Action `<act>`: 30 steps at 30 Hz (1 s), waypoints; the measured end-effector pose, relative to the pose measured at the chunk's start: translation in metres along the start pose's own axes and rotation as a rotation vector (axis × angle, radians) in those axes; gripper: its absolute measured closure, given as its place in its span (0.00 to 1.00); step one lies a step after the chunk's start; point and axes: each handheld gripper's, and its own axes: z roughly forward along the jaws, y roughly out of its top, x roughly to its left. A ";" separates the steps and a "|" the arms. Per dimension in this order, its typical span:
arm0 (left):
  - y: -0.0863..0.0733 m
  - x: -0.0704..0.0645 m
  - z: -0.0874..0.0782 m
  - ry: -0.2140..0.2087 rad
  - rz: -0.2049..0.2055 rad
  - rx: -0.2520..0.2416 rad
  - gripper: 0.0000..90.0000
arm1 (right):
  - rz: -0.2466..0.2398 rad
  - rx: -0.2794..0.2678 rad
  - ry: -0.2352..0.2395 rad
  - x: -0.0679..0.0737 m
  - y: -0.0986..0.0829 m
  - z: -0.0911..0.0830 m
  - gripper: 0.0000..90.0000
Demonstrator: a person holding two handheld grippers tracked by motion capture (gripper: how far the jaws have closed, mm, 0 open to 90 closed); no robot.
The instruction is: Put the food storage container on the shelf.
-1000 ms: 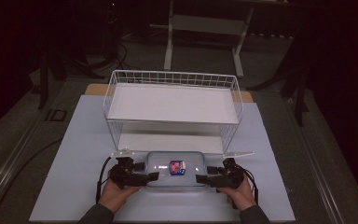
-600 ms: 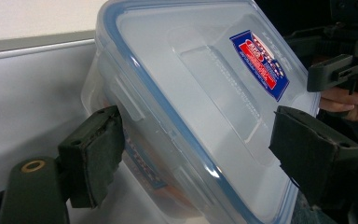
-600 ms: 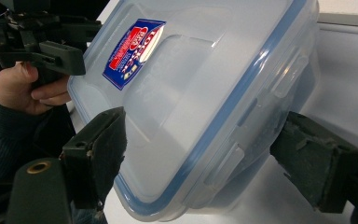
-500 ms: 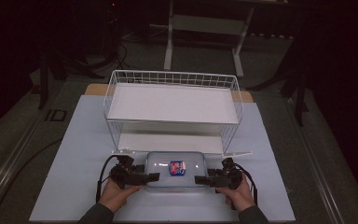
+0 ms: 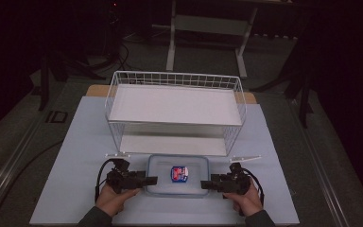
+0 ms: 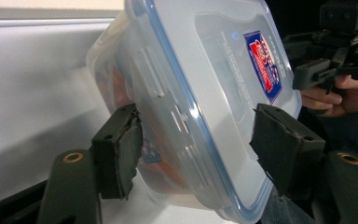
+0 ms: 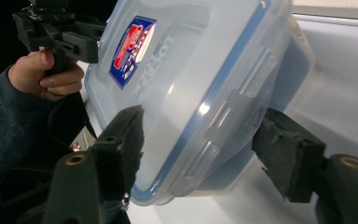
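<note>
While both hands are reaching in from the near edge of the table (image 5: 52,156), the clear lidded food container (image 5: 178,175) is lying flat between the two grippers, just in front of the white wire basket (image 5: 175,111). The left gripper (image 5: 147,180) is standing spread, its jaws straddling the container's left end (image 6: 186,116) with gaps showing on both sides. The right gripper (image 5: 205,184) is likewise standing released, its jaws flanking the right end (image 7: 214,102) without pressing it. A red-and-blue label (image 5: 179,173) is sitting on the lid, midway between the grippers.
</note>
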 end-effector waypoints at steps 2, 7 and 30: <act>0.000 0.000 -0.001 -0.004 -0.002 0.000 0.43 | -0.007 0.000 -0.003 0.000 0.000 -0.001 0.40; -0.001 0.003 -0.008 -0.036 -0.016 -0.010 0.51 | -0.006 -0.025 0.016 -0.001 0.000 -0.006 0.48; -0.001 -0.017 -0.021 0.020 0.115 -0.019 0.61 | -0.086 -0.062 0.005 0.011 0.000 -0.017 0.60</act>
